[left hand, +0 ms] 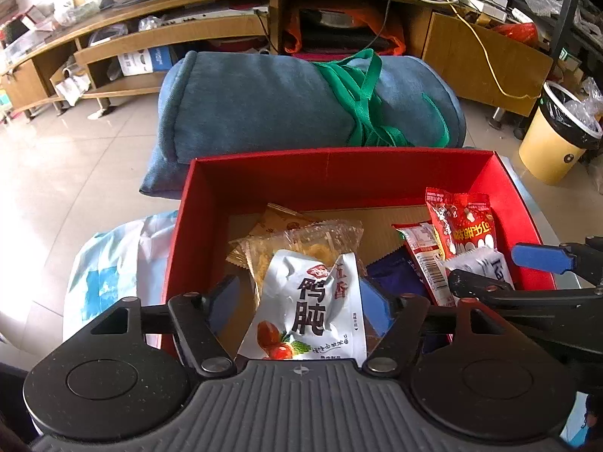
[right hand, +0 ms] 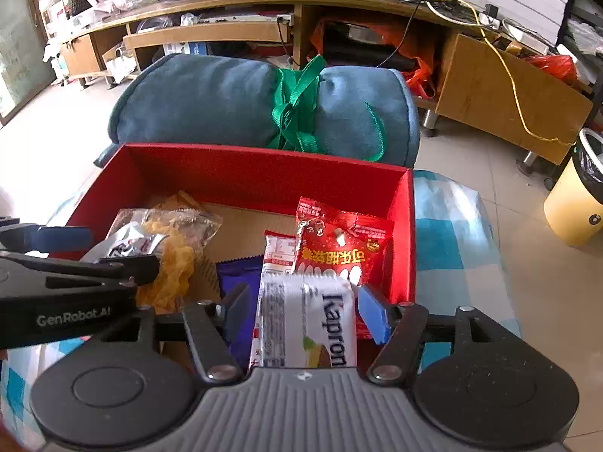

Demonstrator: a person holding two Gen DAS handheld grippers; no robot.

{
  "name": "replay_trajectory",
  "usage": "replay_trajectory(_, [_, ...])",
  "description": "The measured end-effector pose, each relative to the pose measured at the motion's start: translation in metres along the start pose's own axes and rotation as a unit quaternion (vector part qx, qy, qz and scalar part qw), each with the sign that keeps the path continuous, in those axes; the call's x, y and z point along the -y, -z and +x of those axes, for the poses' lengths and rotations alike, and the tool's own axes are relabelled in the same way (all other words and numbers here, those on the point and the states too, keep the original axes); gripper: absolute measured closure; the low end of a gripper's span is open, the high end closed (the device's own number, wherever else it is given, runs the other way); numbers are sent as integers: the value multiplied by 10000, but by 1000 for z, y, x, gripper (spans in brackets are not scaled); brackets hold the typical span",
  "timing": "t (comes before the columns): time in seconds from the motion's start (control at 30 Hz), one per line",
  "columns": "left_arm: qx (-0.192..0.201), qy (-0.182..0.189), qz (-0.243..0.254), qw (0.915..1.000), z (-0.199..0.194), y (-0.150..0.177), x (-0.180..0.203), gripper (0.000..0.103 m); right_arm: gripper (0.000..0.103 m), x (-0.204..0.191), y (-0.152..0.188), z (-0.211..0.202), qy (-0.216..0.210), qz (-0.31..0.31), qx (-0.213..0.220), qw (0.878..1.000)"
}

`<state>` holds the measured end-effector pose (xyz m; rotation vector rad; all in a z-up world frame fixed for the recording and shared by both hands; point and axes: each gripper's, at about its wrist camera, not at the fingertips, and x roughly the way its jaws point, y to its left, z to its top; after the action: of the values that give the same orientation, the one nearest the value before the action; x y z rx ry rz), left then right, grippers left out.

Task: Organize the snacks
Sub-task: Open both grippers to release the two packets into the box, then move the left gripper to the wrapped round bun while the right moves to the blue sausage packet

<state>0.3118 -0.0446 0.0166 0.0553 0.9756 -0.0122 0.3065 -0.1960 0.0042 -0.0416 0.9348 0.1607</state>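
Note:
An open red box holds several snack packets. My left gripper reaches into its left half with a white packet with red fruit print lying between the blue pads; a gap shows beside the left pad. My right gripper is over the right half, and a white Kaprom packet lies loosely between its fingers. Around them lie clear bags of yellow crisps, a red packet and a purple packet. Each gripper shows in the other's view.
The box rests on a blue-and-white checked cloth. Behind it lies a rolled blue cushion tied with a green strap. A wooden TV cabinet runs along the back, and a yellow waste bin stands on the tile floor at right.

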Motion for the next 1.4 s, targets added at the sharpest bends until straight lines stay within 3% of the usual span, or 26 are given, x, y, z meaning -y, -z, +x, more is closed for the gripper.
replay_trajectory(0.57, [112,18,-17,9999,-6,-2,-2,16,38,10,-1,-10,22,150,125,9998])
replay_trajectory(1.13, [208,123,-63,9997,-19,2,-2,13,31,27,3,-31,41,320,328,9989])
replay_trajectory(1.4, [254,265,-84,9993,-33,9,-5,13,30,40,21,-51,137,405,317,9986])
